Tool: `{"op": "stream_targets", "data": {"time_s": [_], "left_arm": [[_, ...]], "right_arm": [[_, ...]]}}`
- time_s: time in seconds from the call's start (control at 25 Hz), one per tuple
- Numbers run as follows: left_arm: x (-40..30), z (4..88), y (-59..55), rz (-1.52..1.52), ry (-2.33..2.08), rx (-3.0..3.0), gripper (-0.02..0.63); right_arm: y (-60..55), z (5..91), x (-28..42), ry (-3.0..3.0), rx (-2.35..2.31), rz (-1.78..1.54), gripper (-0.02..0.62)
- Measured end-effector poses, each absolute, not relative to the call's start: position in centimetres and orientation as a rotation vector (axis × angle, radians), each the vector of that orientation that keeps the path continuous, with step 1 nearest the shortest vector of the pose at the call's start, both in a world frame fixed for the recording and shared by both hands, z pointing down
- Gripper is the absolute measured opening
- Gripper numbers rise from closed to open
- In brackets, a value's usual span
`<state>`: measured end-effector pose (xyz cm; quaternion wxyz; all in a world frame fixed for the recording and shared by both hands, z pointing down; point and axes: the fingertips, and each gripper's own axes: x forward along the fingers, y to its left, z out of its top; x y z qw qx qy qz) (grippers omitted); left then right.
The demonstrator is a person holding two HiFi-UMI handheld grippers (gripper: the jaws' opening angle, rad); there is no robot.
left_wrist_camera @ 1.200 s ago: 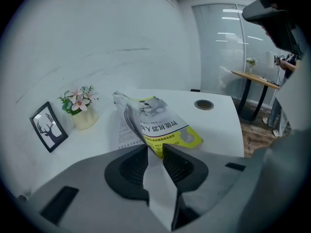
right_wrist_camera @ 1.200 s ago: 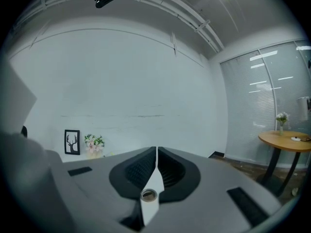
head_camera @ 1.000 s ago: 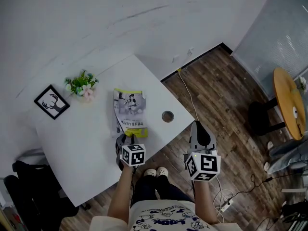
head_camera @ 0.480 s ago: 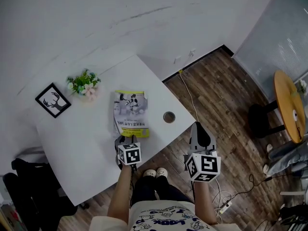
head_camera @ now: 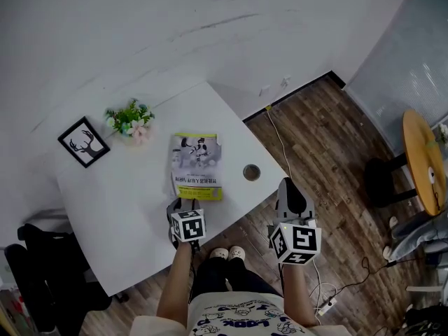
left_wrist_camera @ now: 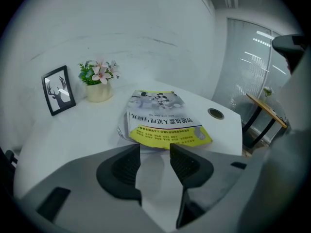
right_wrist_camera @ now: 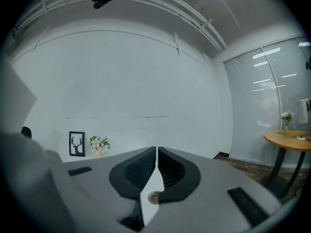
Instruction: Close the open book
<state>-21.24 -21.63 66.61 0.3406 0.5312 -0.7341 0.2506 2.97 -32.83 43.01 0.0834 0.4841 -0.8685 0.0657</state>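
The book (head_camera: 196, 165) lies closed and flat on the white table (head_camera: 119, 215), its grey and yellow cover up. In the left gripper view the book (left_wrist_camera: 163, 118) sits just beyond the jaws. My left gripper (head_camera: 181, 204) hovers at the book's near edge. Its jaws are opening, with only bare table between them (left_wrist_camera: 154, 148). My right gripper (head_camera: 289, 186) hangs off the table's right side above the wooden floor. It is shut with nothing in it (right_wrist_camera: 156, 153).
A framed deer picture (head_camera: 83, 141) and a small flower pot (head_camera: 131, 120) stand at the table's back left. A round cable hole (head_camera: 251, 172) is right of the book. A round wooden table (head_camera: 423, 163) stands far right, a black chair (head_camera: 42, 271) at the left.
The left gripper's jaws have spread apart and it has drawn slightly back from the book's near edge. The book lies flat. The right gripper has stayed put.
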Motion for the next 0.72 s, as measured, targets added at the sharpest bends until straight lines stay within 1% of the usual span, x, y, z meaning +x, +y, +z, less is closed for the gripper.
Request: {"op": "stream_targets", "data": {"time_s": [0.36,0.72], "left_arm": [[-22.6,63.9,-19.9,0.605,-1.994,1.366,0.193],[-24.3,55.2,-20.7,0.48,-2.203,1.456,0.184]], "right_arm": [[-32.0,42.1,0.1,-2.654,1.372,0.184,0.034],[-31.1,40.7,-2.3,-2.727,1.308,0.159,0.034]]}}
